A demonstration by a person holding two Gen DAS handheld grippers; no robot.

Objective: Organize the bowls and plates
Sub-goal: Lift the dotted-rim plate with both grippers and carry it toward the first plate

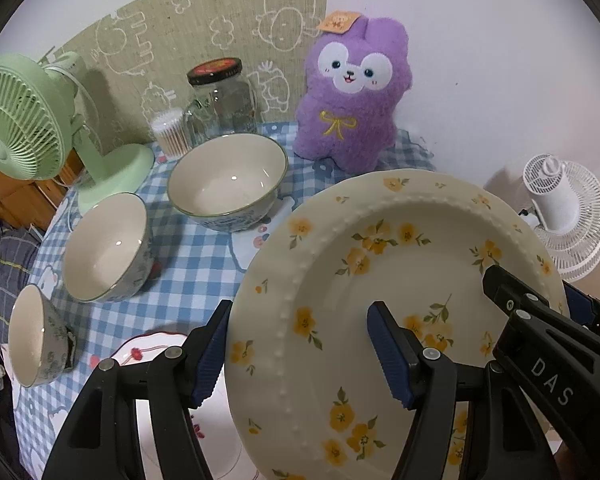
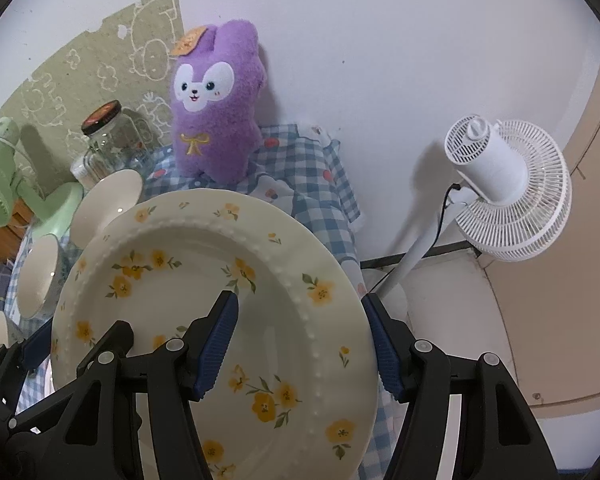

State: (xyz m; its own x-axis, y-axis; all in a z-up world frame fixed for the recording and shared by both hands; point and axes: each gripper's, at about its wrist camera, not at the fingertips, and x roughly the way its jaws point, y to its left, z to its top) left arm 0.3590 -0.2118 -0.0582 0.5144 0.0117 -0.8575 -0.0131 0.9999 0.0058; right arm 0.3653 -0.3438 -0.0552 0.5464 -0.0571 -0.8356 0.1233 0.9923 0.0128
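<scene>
A cream plate with yellow flowers [image 1: 400, 280] is held tilted above the table by both grippers. My left gripper [image 1: 300, 344] straddles its left rim, one finger under and one over; it also shows in the right wrist view [image 2: 36, 344]. My right gripper [image 2: 304, 340] grips the plate [image 2: 204, 280] at its right rim and shows in the left wrist view [image 1: 540, 312]. Three bowls stand on the checked cloth: a large one [image 1: 228, 180], a middle one [image 1: 108, 246] and a small one [image 1: 36, 336]. A white plate with red flowers [image 1: 152, 350] lies below the left gripper.
A purple plush toy [image 1: 352, 96], a glass jar [image 1: 224, 96], a cotton swab box [image 1: 170, 132] and a green fan [image 1: 32, 120] stand at the table's back. A white floor fan [image 2: 508, 188] stands right of the table, by the wall.
</scene>
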